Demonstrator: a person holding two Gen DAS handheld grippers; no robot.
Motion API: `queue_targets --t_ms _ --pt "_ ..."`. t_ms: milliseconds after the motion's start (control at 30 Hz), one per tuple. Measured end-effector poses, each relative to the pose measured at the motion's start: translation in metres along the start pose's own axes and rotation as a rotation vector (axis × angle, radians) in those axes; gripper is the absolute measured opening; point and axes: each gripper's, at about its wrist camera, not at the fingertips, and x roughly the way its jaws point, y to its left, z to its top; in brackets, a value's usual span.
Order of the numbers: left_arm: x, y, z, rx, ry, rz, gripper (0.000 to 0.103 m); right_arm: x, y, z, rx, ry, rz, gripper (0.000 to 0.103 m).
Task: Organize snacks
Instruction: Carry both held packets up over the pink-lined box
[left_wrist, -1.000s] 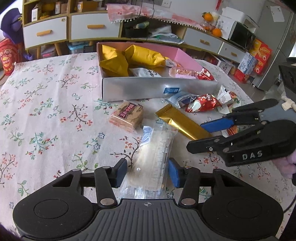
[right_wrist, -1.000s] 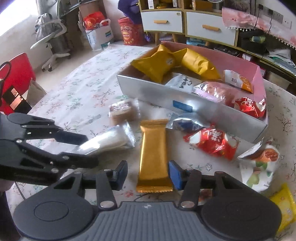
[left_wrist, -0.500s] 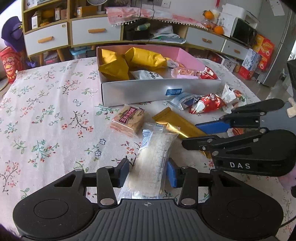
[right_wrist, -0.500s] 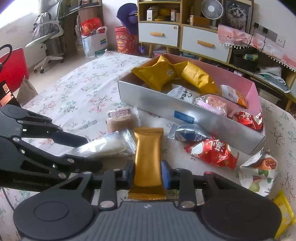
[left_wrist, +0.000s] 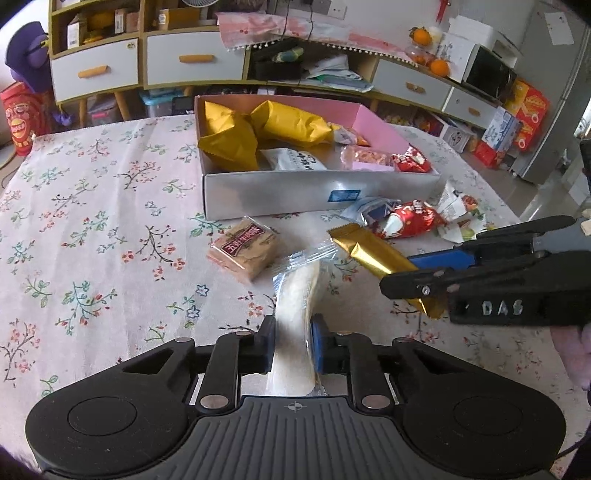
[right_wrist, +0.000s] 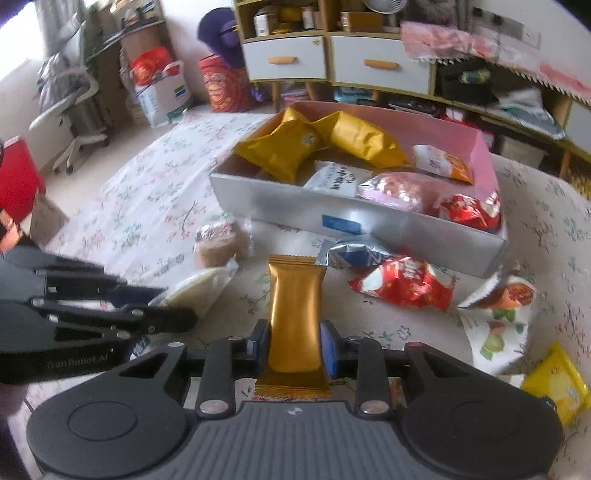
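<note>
My left gripper is shut on a clear-wrapped white snack and holds it tilted on edge above the floral tablecloth. My right gripper is shut on a gold-wrapped bar, also seen in the left wrist view. The silver box with a pink inside stands ahead on the table with yellow bags, a white packet and red and pink snacks in it. The right gripper shows at the right of the left wrist view; the left gripper shows at the left of the right wrist view.
Loose on the cloth before the box lie a brown biscuit pack, a blue-silver packet, a red packet, a white fruit-print packet and a yellow packet. Drawers and shelves stand behind the table.
Both grippers have shut, the left on the clear-wrapped snack and the right on the gold bar. Both snacks have lifted off the cloth, and the clear one has turned on edge.
</note>
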Motion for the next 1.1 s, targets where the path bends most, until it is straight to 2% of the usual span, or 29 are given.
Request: queue_targets --t_ms 167,400,733,1100 --pt "-0.004 0.000 0.001 -0.012 0.002 -0.013 0.016 -0.011 -0.008 0.002 0.076 -0.009 0.039 0.011" --pt "-0.016 0.001 0.010 -0.029 -0.036 -0.035 0.016 -0.030 -0.017 0.007 0.147 -0.044 0.083 0.011" --pt "-0.019 0.000 0.032 -0.089 -0.098 -0.031 0.016 -0.043 -0.044 0.020 0.248 -0.111 0.070 0.011" --pt "0.005 0.006 0.093 -0.211 -0.130 -0.015 0.016 -0.035 -0.099 0.042 0.412 -0.188 0.042 0.011"
